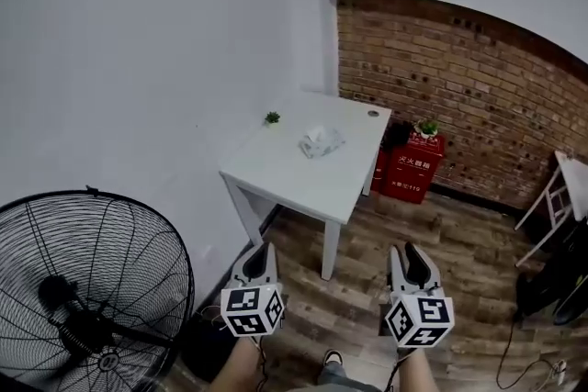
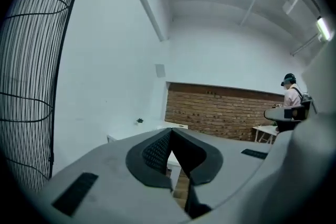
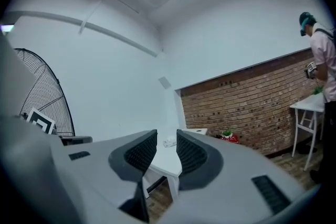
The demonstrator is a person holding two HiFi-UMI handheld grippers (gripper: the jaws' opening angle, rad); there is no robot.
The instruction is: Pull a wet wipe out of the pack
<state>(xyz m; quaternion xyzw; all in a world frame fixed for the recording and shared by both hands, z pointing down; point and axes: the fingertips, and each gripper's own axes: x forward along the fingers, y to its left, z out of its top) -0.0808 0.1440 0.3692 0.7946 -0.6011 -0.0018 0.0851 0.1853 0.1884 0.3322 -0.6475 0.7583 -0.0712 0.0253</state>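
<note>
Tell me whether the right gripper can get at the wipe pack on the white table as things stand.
Probably not yet: the right gripper, jaws apart, hangs over the floor well short of the table, and the wipe pack lies mid-table. Nothing blocks the way.

The left claw [image 1: 262,251] and right claw [image 1: 413,251] are grey moulded shells with black ribbed pads [image 3: 139,153]; each carries a white cube [image 1: 251,309] printed with black square markers.
</note>
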